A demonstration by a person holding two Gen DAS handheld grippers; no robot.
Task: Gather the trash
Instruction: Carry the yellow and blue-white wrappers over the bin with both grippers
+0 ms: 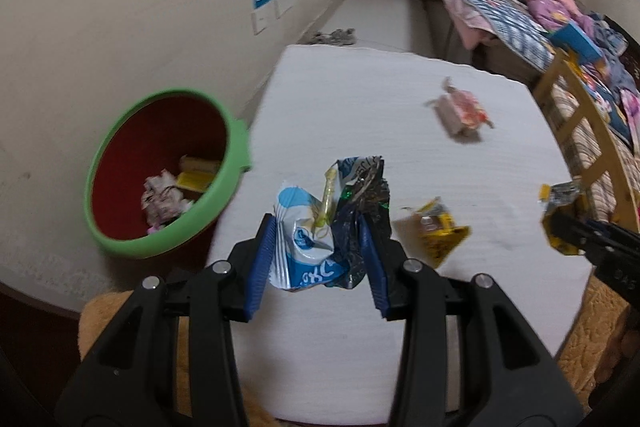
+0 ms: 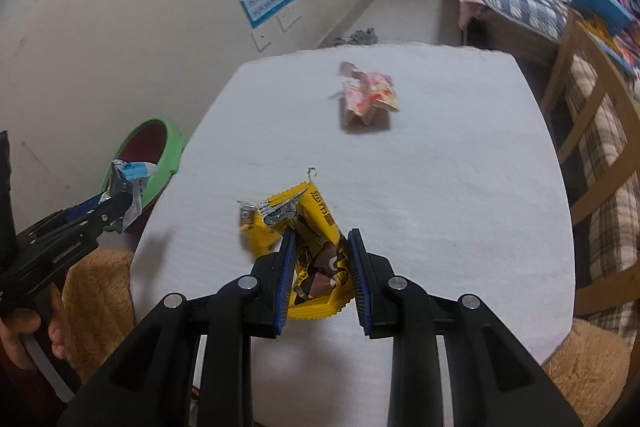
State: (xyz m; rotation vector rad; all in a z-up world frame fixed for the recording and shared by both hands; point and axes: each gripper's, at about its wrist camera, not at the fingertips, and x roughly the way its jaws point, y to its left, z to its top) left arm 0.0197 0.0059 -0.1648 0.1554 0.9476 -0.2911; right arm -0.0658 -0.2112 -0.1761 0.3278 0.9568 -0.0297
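White tabletop (image 1: 360, 115) fills mid-frame; green-rimmed bin (image 1: 120, 243) sits lower left. Left gripper (image 1: 320, 247) pinches a crumpled blue-and-white wrapper (image 1: 308, 243); right gripper (image 2: 322, 267) clamps a yellow wrapper (image 2: 316, 251). Pink wrapper (image 2: 370, 95) lies upper centre.

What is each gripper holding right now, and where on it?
Left gripper: crumpled blue-and-white wrapper, pinched across its middle. Right gripper: yellow wrapper, lower half.

blue wrapper (image 1: 308, 239): shiny, crinkly foil
yellow wrapper (image 2: 316, 259): glossy plastic
desk (image 1: 400, 155): white cloth — soft, matt
bin (image 1: 120, 247): smooth green plastic rim
jaws: ribbed blue pads — black plastic
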